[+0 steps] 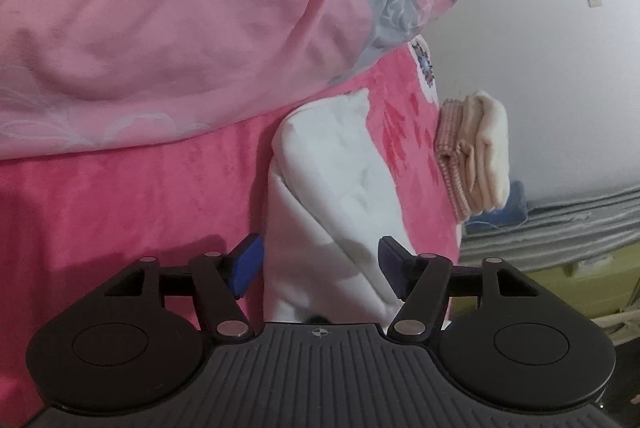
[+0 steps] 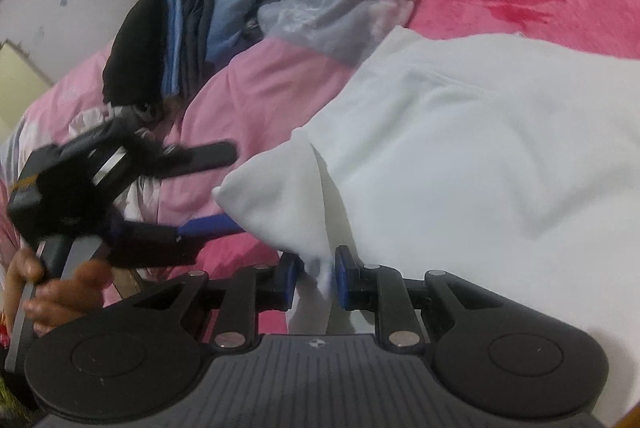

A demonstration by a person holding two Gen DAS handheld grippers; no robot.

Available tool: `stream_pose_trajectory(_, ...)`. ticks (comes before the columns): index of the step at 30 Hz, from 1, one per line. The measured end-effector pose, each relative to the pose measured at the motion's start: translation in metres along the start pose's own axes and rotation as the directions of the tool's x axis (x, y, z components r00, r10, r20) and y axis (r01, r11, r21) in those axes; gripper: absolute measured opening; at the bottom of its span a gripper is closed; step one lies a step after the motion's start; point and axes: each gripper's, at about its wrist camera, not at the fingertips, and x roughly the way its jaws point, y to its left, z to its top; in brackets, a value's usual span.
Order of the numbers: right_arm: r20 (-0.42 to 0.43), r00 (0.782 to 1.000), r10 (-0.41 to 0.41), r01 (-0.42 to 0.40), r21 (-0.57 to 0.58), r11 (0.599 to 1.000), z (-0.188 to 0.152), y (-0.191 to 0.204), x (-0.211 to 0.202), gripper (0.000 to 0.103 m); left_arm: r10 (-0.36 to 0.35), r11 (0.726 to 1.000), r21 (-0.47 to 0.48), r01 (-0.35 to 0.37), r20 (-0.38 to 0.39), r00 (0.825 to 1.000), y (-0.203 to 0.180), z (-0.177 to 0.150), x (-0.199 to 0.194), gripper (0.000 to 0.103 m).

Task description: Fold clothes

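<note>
A white garment (image 1: 340, 179) lies on the pink fleece bedsheet (image 1: 140, 195). In the left wrist view my left gripper (image 1: 320, 264) is open, its blue pads wide apart on either side of the garment's near end and not pressing on it. The right wrist view shows the same gripper (image 2: 234, 187) open beside the garment's folded corner (image 2: 276, 195), held by a person's hand (image 2: 60, 292). My right gripper (image 2: 317, 278) is shut on a bunched edge of the white garment (image 2: 480, 147), and the cloth rises from between its pads.
A crumpled pink quilt (image 1: 160, 27) lies across the bed behind the garment. A stack of folded dark and blue clothes (image 2: 192, 27) rests on it. Folded cream and pink-striped cloths (image 1: 472, 155) sit at the bed's edge by the white wall (image 1: 560, 47).
</note>
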Motion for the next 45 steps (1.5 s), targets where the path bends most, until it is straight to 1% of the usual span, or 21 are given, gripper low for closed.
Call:
stream_pose_trajectory(4, -0.001, 1.000, -0.030, 0.030, -0.083, 0.996, -0.002, 0.011, 0.003, 0.021, 0.027, 1.000, 0.011, -0.027, -0.044, 0.999, 0.001, 0.004, 0.015, 0.065)
stream_pose_trajectory(8, -0.002, 0.998, -0.070, 0.068, -0.230, 0.971, -0.006, 0.031, 0.008, 0.019, 0.046, 0.999, 0.029, -0.044, -0.080, 0.996, 0.002, 0.008, 0.027, 0.065)
stream_pose_trajectory(12, 0.007, 0.994, -0.108, 0.103, -0.386, 0.917, -0.014, 0.055, 0.014, 0.015, 0.034, 0.999, -0.007, -0.035, -0.095, 0.995, 0.008, 0.012, 0.025, 0.065)
stream_pose_trajectory(18, 0.013, 0.991, -0.134, 0.121, -0.520, 0.845, -0.025, 0.073, 0.021, 0.014, 0.010, 0.998, -0.060, -0.013, -0.044, 0.999, 0.018, 0.015, 0.010, 0.065)
stream_pose_trajectory(20, 0.015, 0.991, -0.135, 0.120, -0.562, 0.819, -0.028, 0.079, 0.021, 0.014, 0.013, 0.998, -0.054, -0.016, -0.058, 0.998, 0.018, 0.015, 0.011, 0.065)
stream_pose_trajectory(24, 0.022, 0.990, -0.141, 0.122, -0.640, 0.759, -0.035, 0.089, 0.020, 0.014, 0.027, 1.000, -0.004, -0.028, -0.092, 0.995, 0.012, 0.014, 0.020, 0.065)
stream_pose_trajectory(25, 0.023, 0.990, -0.142, 0.122, -0.653, 0.747, -0.037, 0.090, 0.020, 0.014, 0.033, 0.999, 0.014, -0.032, -0.097, 0.995, 0.010, 0.014, 0.022, 0.065)
stream_pose_trajectory(27, 0.020, 0.990, -0.139, 0.117, -0.665, 0.738, -0.037, 0.089, 0.019, 0.015, 0.062, 0.996, 0.065, -0.056, -0.104, 0.993, 0.005, 0.014, 0.026, 0.062)
stream_pose_trajectory(29, 0.001, 0.992, -0.122, 0.093, -0.651, 0.753, -0.034, 0.085, 0.016, 0.020, 0.109, 0.987, 0.127, -0.095, -0.105, 0.988, -0.002, 0.013, 0.028, 0.052)
stream_pose_trajectory(30, -0.009, 0.994, -0.106, 0.076, -0.631, 0.772, -0.031, 0.081, 0.013, 0.023, 0.132, 0.980, 0.160, -0.115, -0.101, 0.986, -0.006, 0.011, 0.029, 0.050)
stream_pose_trajectory(31, -0.013, 0.996, -0.087, 0.062, -0.604, 0.795, -0.029, 0.077, 0.009, 0.030, 0.152, 0.972, 0.196, -0.131, -0.095, 0.984, -0.009, 0.010, 0.029, 0.047)
stream_pose_trajectory(32, -0.014, 0.998, -0.068, 0.047, -0.572, 0.819, -0.026, 0.073, 0.004, 0.035, 0.173, 0.961, 0.235, -0.148, -0.088, 0.981, -0.013, 0.008, 0.029, 0.042)
stream_pose_trajectory(33, -0.010, 0.999, -0.047, 0.034, -0.530, 0.847, -0.022, 0.066, -0.002, 0.036, 0.200, 0.944, 0.282, -0.171, -0.077, 0.977, -0.017, 0.005, 0.030, 0.039)
stream_pose_trajectory(35, 0.009, 1.000, -0.020, 0.022, -0.434, 0.901, -0.010, 0.049, -0.013, 0.036, 0.250, 0.903, 0.371, -0.216, -0.046, 0.967, -0.026, -0.002, 0.031, 0.029)
stream_pose_trajectory(36, 0.023, 1.000, -0.021, 0.029, -0.390, 0.921, -0.005, 0.040, -0.017, 0.036, 0.270, 0.881, 0.409, -0.236, -0.028, 0.962, -0.030, -0.006, 0.032, 0.027)
stream_pose_trajectory(38, 0.064, 0.994, -0.094, 0.110, -0.327, 0.939, 0.006, 0.023, -0.022, 0.036, 0.287, 0.852, 0.456, -0.257, 0.003, 0.958, -0.036, -0.012, 0.031, 0.022)
stream_pose_trajectory(41, 0.113, 0.972, -0.204, 0.225, -0.234, 0.946, 0.023, -0.002, -0.028, 0.036, 0.306, 0.808, 0.512, -0.290, 0.055, 0.951, -0.043, -0.020, 0.028, 0.017)
stream_pose_trajectory(43, 0.120, 0.964, -0.237, 0.260, -0.235, 0.937, 0.031, -0.007, -0.023, 0.035, 0.320, 0.774, 0.549, -0.316, 0.091, 0.943, -0.047, -0.025, 0.027, 0.017)
stream_pose_trajectory(45, 0.120, 0.963, -0.242, 0.266, -0.263, 0.928, 0.039, -0.007, -0.014, 0.034, 0.334, 0.750, 0.567, -0.339, 0.118, 0.935, -0.048, -0.028, 0.028, 0.017)
